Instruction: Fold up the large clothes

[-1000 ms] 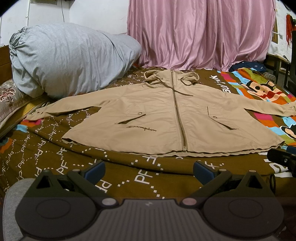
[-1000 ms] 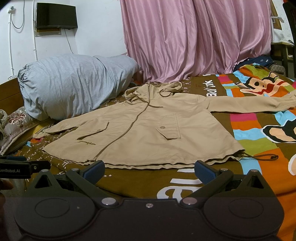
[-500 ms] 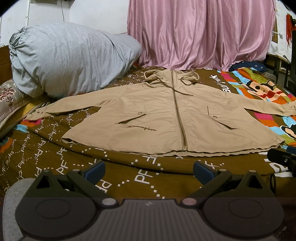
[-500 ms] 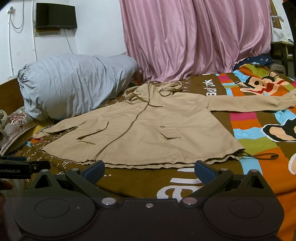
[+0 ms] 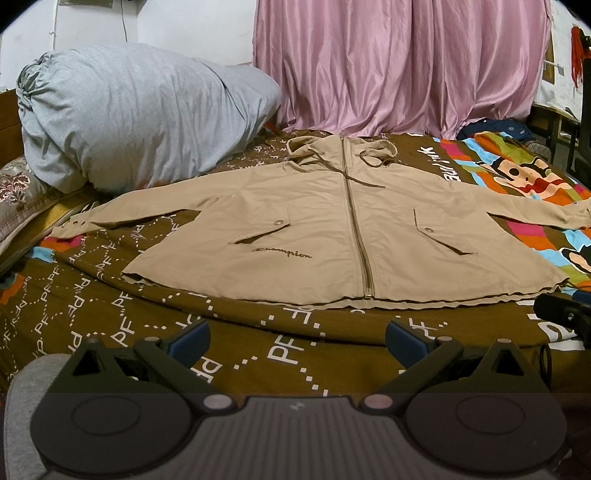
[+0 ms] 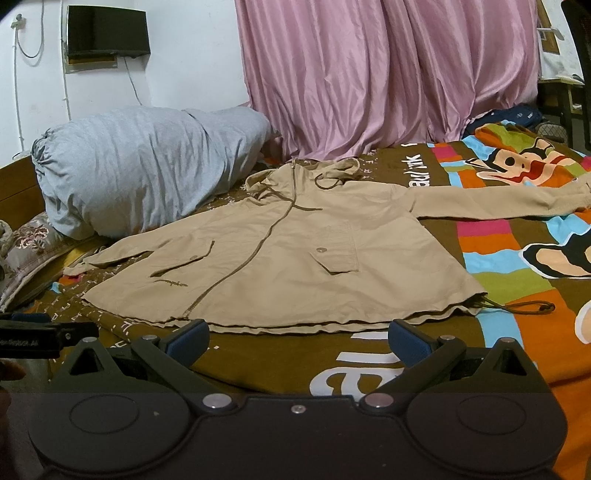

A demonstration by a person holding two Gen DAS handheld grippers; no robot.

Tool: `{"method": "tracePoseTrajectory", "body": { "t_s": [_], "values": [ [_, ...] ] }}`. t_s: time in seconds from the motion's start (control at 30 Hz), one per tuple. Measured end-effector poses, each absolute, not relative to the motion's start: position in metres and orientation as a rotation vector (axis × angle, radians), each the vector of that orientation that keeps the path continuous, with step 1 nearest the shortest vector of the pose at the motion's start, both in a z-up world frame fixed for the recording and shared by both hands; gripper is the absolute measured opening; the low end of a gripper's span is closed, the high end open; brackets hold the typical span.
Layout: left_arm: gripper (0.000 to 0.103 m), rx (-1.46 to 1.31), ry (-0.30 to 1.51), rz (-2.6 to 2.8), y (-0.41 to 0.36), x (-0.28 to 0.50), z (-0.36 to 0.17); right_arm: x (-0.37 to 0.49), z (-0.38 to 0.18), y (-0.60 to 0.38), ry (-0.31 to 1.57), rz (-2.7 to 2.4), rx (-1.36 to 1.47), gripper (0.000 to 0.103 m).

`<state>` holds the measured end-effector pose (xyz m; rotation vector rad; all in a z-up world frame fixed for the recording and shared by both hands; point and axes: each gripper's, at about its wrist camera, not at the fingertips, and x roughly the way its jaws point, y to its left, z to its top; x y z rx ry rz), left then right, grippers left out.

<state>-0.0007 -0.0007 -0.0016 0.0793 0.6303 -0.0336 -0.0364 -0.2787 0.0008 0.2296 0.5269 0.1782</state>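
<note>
Both grippers hang near the foot edge of the bed, neither touching any cloth. Left gripper (image 5: 295, 338) has its blue-padded fingers spread wide apart over the brown bedspread (image 5: 229, 332), with nothing between them; right gripper (image 6: 297, 338) is likewise spread wide and empty, its fingertips just short of the jacket's hem. Between and beyond them the tan hooded jacket (image 5: 332, 236) lies flat, front side up, on the bed, zipped closed down the middle, hood toward the pink curtain (image 5: 399, 66) and hem toward the cameras. One sleeve reaches out toward the grey bundle of bedding (image 5: 129, 122) at the head of the bed, and the other stretches across the bright cartoon print of the bedspread in the right wrist view. A drawcord trails from the hem corner on that side. Part of the right gripper shows at the right edge of the left wrist view. A dark screen (image 6: 107, 31) hangs on the white wall.
</note>
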Motion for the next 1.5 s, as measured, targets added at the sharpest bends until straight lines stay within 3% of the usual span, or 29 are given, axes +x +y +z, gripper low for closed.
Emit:
{"method": "tracePoseTrajectory", "body": {
  "t_s": [0.47,0.9,1.23,1.5],
  "values": [
    [0.102,0.022,0.699,-0.087,-0.004,0.034,0.001,-0.039,0.013,-0.304,0.468,0.027,0.322,0.103],
    [0.103,0.111,0.658,-0.147,-0.036,0.174,0.013,0.04,0.043,-0.477,0.5,-0.182,0.49,0.103],
    [0.103,0.036,0.571,-0.092,-0.035,0.243,-0.031,0.129,0.0,-0.629,0.482,-0.433,0.73,0.102],
    [0.102,-0.039,0.617,-0.09,-0.012,0.254,-0.039,0.176,-0.044,-0.685,0.466,-0.686,0.919,0.09]
  ]
}}
